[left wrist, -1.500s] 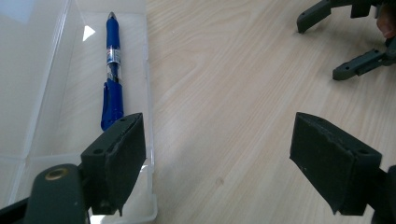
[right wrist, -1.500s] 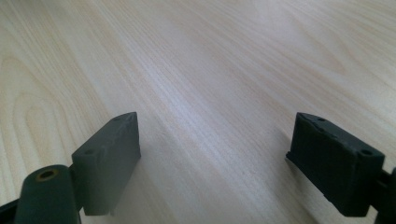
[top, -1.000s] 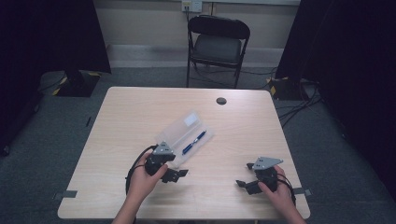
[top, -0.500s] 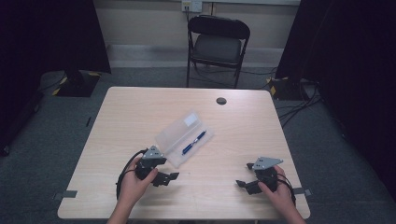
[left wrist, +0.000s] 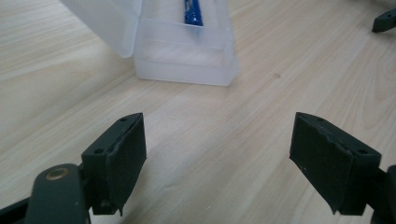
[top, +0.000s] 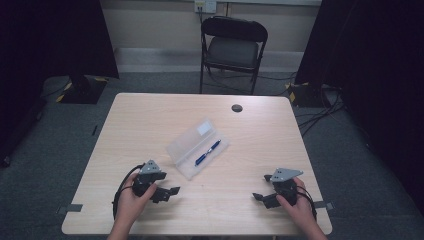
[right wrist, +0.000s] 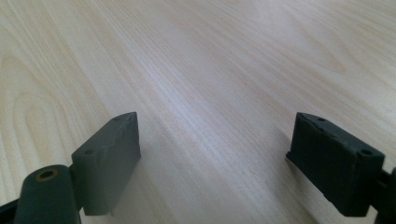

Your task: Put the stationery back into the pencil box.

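With both hand-held grippers, left [top: 167,191] and right [top: 263,196], gaping empty on the tabletop [top: 150,125], a careless reach risked tipping the open clear case [top: 195,147] and spilling its blue pen [top: 207,152].

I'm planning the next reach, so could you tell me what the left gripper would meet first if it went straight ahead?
Most likely the clear plastic case, open with a blue pen inside. The left gripper points at its near end, jaws open, bare table between.
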The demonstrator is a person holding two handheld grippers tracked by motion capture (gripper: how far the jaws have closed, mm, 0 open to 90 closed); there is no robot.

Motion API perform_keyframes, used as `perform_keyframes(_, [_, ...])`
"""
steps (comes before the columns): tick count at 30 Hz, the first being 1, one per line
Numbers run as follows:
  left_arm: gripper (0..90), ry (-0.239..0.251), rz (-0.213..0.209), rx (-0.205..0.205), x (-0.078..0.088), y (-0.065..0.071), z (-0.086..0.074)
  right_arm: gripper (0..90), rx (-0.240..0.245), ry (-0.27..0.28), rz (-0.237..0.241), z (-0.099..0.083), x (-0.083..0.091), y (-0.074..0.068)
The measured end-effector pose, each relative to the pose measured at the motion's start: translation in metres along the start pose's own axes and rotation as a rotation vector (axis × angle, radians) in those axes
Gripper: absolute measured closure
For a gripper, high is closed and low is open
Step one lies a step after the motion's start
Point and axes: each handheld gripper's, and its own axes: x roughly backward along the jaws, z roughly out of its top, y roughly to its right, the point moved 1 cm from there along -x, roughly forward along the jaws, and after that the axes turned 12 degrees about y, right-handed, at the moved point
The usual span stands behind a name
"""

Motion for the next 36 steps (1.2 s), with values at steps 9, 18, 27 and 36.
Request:
perform_keyframes(9, [18.6,0.014,0.018,0.008,0.007,-0.011,-0.008,14.8,0.0,0.0,0.0,0.0,0.0,0.0])
perform_keyframes(18, [18.1,0.006,0.05,-0.011,0.017,-0.028,-0.022,14.8,0.001,0.0,0.0,0.0,0.0,0.0])
perform_keyframes(27, [16.6,-0.014,0.059,-0.112,0.017,-0.028,-0.025,14.8,0.0,0.0,0.0,0.0,0.0,0.0])
perform_keyframes(36, [15.1,-0.037,0.063,-0.172,0.016,-0.025,-0.026,14.8,0.0,0.0,0.0,0.0,0.0,0.0])
